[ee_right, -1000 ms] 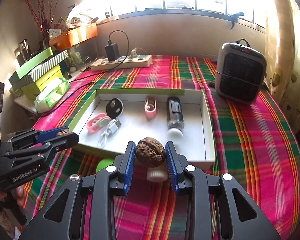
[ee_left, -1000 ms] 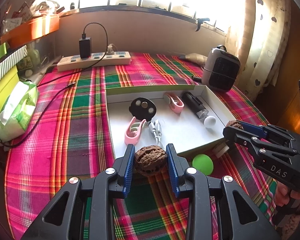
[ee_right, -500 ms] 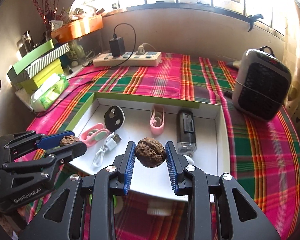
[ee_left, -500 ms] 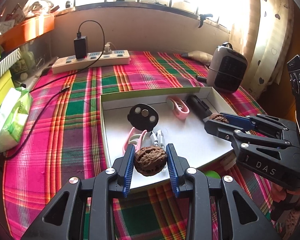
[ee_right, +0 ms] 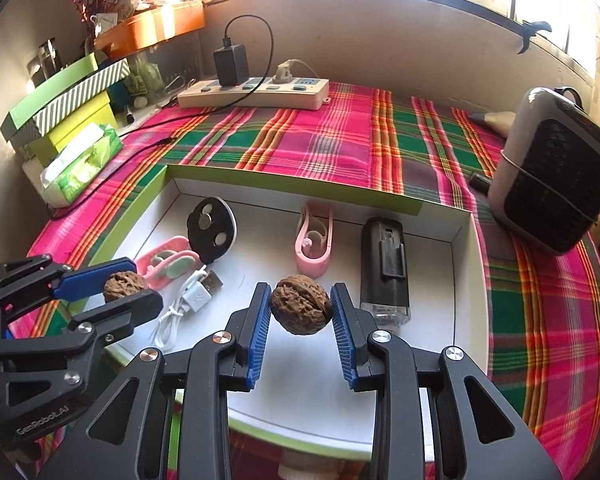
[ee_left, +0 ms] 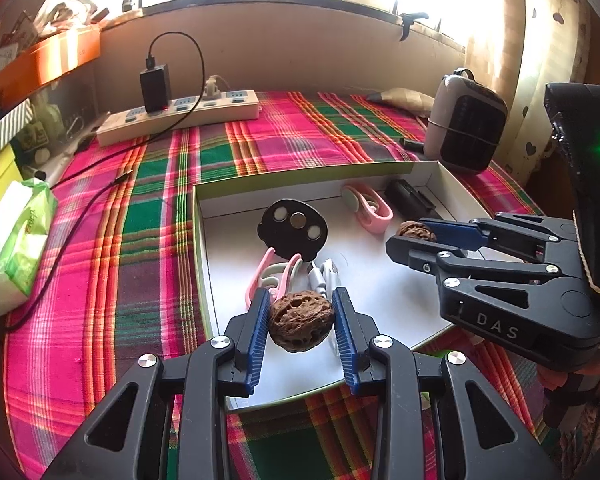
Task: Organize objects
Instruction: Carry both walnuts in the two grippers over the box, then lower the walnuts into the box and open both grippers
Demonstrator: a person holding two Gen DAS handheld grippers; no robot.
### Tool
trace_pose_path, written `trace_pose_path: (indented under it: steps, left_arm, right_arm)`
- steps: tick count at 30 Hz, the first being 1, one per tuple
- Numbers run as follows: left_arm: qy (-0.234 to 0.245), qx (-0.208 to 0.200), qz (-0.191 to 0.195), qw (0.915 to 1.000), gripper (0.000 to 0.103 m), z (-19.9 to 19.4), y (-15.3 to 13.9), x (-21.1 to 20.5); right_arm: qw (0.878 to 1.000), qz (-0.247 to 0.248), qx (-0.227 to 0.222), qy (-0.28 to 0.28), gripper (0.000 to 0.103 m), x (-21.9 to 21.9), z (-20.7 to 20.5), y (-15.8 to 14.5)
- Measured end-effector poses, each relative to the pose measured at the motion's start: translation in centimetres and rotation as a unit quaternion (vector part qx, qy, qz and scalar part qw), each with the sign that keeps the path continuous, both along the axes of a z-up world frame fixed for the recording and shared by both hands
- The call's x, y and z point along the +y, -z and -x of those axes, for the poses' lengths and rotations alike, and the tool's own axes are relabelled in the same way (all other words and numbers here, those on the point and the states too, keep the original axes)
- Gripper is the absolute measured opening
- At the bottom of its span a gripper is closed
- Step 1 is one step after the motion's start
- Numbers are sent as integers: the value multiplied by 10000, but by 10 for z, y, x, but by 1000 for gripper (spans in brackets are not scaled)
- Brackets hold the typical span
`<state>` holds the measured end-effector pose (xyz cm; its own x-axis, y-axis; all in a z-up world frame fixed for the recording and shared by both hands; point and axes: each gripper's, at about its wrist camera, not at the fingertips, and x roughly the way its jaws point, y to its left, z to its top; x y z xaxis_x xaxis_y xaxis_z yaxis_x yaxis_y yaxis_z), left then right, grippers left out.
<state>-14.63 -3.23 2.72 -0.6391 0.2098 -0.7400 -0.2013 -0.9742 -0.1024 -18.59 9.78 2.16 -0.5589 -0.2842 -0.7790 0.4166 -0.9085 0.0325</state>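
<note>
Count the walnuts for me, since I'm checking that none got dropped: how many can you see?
2. One walnut is clamped in the left gripper above the white box's near left part; the other walnut is clamped in the right gripper over its middle. None seen elsewhere.

Both grippers, the left gripper [ee_left: 302, 322] and the right gripper [ee_right: 300, 312], are black with blue ridged pads, silver screws and white letters, maybe "DAS".

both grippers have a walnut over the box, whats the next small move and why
Probably lower each walnut to a bare patch of the box floor and open. The left gripper and right gripper each clamp a walnut in the air above the floor, with the cable and pink clip lying nearby.
</note>
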Motion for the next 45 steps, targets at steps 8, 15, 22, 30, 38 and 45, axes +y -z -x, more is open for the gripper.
trace_pose_path:
  steps: [8,15,22,30,38,45]
  left_arm:
    - [-6,65,151,9999,30,-1,1,3]
    - [-39,11,158,9999,30,-5,4,2]
    - [-40,39,195,9998,30,-7,5,3]
    - [-36,32,186,9998,30,-7,4,4]
    - [-34,25,179,9998,30,-7,5,3]
    - [-52,10,151,9999,30,-8,7,3]
  right_arm:
    - [9999,-169,-28,6,32,-2,6,9]
    - [9997,-245,22,7,32,-3,6,11]
    - [9995,-283,109,-3,32,-4,3,12]
    - [9995,-293,132,-9,32,-4,4,13]
    - [9995,-292,114,0,32,-3,2,13]
    - [9995,-311,100,31,32,-3,2,13]
